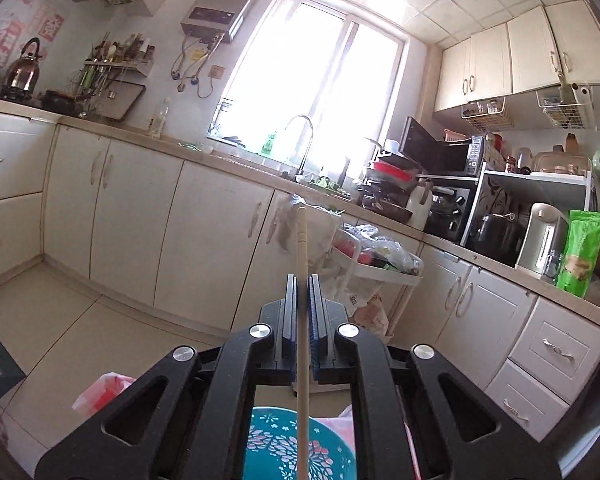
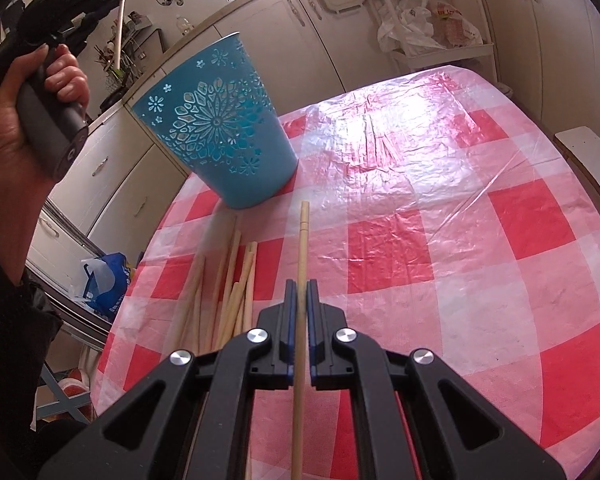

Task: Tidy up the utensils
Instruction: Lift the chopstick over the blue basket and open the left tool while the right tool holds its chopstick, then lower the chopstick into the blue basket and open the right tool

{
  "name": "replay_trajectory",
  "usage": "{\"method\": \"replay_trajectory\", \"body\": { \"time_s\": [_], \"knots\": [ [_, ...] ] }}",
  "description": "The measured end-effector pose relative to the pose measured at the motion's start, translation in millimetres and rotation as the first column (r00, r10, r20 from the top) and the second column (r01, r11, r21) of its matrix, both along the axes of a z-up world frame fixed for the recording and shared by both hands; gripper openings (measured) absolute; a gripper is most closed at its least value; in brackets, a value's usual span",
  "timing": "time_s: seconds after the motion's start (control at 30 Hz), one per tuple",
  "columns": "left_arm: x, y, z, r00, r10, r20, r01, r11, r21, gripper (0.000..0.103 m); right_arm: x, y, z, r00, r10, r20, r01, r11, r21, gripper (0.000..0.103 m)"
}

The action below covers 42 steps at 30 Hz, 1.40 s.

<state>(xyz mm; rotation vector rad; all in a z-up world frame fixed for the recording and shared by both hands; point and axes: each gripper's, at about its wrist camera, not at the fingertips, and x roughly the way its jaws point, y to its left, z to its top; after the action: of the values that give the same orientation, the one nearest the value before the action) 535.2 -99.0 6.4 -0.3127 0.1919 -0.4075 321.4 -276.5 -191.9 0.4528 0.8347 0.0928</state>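
A pale wooden chopstick [image 1: 302, 264] is clamped lengthwise in the left tool [image 1: 302, 280], its tip pointing to 12 o'clock above the teal cut-out bin [image 1: 268, 444]. A second chopstick [image 2: 303, 240] is pinched the same way in the right tool [image 2: 301, 284]. More chopsticks [image 2: 228, 292] are strewn at 9 o'clock of it, with the bin [image 2: 216, 120] upright at 11 o'clock.
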Motion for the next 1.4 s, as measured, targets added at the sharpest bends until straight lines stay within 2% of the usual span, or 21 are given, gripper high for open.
{"method": "replay_trajectory", "body": {
  "time_s": [0.17,0.4,0.73,0.8,0.87,0.97,1.07,1.13,1.2,1.3,1.4],
  "knots": [
    [12,-9,-24,0.999,0.047,0.005,-0.048,0.997,0.065,0.005,2,-1,-2,1.000,-0.002,-0.005,0.002,1.000,0.011,0.006],
    [5,-9,-63,0.998,0.046,-0.040,-0.040,0.989,0.144,0.005,5,1,-3,1.000,-0.001,-0.012,0.002,1.000,0.020,0.006],
    [-32,10,-80,0.993,0.042,-0.109,-0.018,0.976,0.216,0.007,2,2,2,1.000,-0.018,0.019,0.019,1.000,-0.013,0.006],
    [-48,21,-79,0.991,0.053,-0.120,-0.028,0.979,0.201,0.012,0,2,6,0.999,-0.020,0.040,0.021,1.000,-0.018,0.006],
    [-67,35,-77,0.987,0.082,-0.139,-0.056,0.982,0.178,0.029,-4,1,11,0.998,-0.023,0.066,0.025,0.999,-0.021,0.006],
    [-98,59,-78,0.975,0.128,-0.182,-0.107,0.987,0.122,0.045,-9,-2,20,0.995,-0.034,0.099,0.035,0.999,-0.001,0.006],
    [-116,76,-84,0.961,0.163,-0.222,-0.147,0.985,0.087,0.052,-14,-6,40,0.988,-0.050,0.147,0.045,0.998,0.032,0.006],
    [-115,80,-86,0.956,0.151,-0.251,-0.134,0.987,0.085,0.052,-15,-6,63,0.976,-0.054,0.209,0.045,0.998,0.046,0.006],
    [-118,83,-83,0.955,0.165,-0.247,-0.147,0.985,0.089,0.052,-9,-5,89,0.961,-0.053,0.271,0.040,0.998,0.053,0.006],
    [-120,87,-78,0.958,0.157,-0.242,-0.142,0.987,0.079,0.053,14,0,134,0.930,-0.051,0.365,0.033,0.998,0.057,0.006],
    [-116,89,-74,0.953,0.166,-0.251,-0.152,0.986,0.074,0.055,44,9,178,0.885,-0.041,0.463,0.031,0.999,0.030,0.006]
  ]
}}
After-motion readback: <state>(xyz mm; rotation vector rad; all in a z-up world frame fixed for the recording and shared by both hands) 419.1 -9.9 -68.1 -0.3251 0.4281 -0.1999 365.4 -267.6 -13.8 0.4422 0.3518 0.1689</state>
